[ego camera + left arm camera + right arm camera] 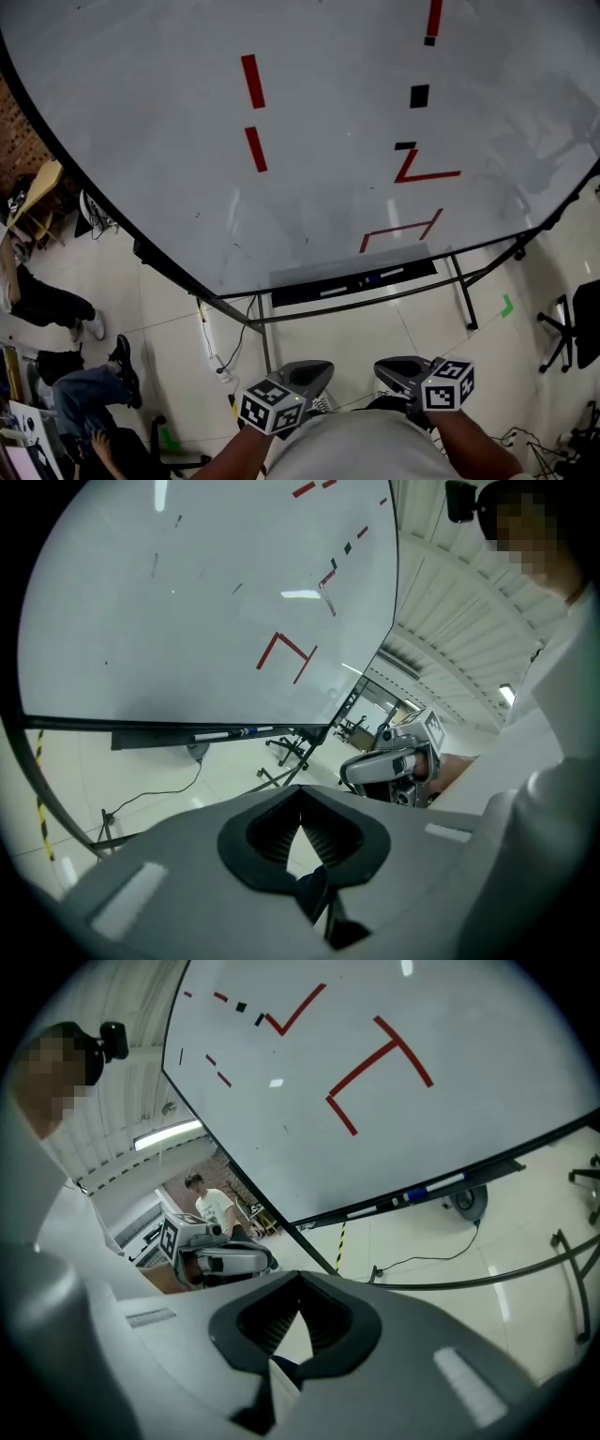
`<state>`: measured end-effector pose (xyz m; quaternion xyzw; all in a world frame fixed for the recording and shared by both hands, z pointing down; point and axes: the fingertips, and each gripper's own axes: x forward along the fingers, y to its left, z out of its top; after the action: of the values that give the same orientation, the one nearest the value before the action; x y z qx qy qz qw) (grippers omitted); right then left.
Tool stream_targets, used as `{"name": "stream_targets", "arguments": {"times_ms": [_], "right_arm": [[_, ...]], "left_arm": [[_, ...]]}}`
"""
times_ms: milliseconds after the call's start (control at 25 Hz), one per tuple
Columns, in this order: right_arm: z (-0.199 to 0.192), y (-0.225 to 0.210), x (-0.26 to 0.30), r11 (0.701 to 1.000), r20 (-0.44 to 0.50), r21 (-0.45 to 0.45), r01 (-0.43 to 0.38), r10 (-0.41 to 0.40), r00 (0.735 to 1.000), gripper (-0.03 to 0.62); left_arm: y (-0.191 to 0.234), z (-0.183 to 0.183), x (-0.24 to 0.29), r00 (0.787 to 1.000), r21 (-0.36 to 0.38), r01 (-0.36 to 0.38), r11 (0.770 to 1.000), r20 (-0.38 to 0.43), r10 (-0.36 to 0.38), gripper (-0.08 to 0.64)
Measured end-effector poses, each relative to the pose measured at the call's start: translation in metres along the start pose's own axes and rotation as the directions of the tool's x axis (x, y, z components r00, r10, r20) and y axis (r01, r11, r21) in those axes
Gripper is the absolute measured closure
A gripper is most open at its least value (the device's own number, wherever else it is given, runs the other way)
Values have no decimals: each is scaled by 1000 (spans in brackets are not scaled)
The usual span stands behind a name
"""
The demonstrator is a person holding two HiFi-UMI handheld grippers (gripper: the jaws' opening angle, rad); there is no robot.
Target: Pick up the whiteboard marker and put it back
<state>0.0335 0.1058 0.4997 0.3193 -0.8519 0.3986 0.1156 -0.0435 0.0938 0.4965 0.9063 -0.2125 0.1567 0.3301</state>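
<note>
A large whiteboard with red and black marks fills the head view. Below it hangs a dark tray holding a white whiteboard marker and a blue-capped one. The same tray shows in the left gripper view with the markers, and in the right gripper view with the blue-capped marker. My left gripper and right gripper are held close to the body, well short of the tray. Both have tips touching and nothing between them.
Seated people and a desk are at the left. An office chair stands at the right. The board's metal stand legs and a floor cable lie ahead. A person in a white shirt stands beyond the board.
</note>
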Motion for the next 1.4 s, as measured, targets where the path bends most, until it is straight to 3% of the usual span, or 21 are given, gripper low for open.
{"name": "stream_targets", "arguments": {"times_ms": [320, 600, 880, 1040, 1240, 1400], "right_arm": [[17, 10, -4, 999, 63, -24, 29, -27, 998, 591], [39, -14, -10, 999, 84, -39, 31, -28, 996, 591], [66, -46, -12, 995, 36, -78, -61, 64, 997, 591], [94, -58, -16, 979, 15, -161, -129, 133, 991, 591], [128, -75, -30, 954, 47, -239, -180, 196, 979, 591], [138, -88, -40, 945, 44, -249, -214, 231, 972, 591]], "left_arm": [[0, 12, -5, 998, 35, 45, 998, 48, -46, 543], [-4, 33, 16, 995, 90, 65, 994, 63, -71, 543], [2, 70, 47, 991, 72, -16, 997, 130, 7, 543], [0, 92, 71, 985, 72, -70, 995, 162, 58, 543], [1, 112, 91, 965, 47, -154, 987, 222, 140, 543], [-4, 124, 101, 948, 54, -212, 976, 255, 192, 543]]}}
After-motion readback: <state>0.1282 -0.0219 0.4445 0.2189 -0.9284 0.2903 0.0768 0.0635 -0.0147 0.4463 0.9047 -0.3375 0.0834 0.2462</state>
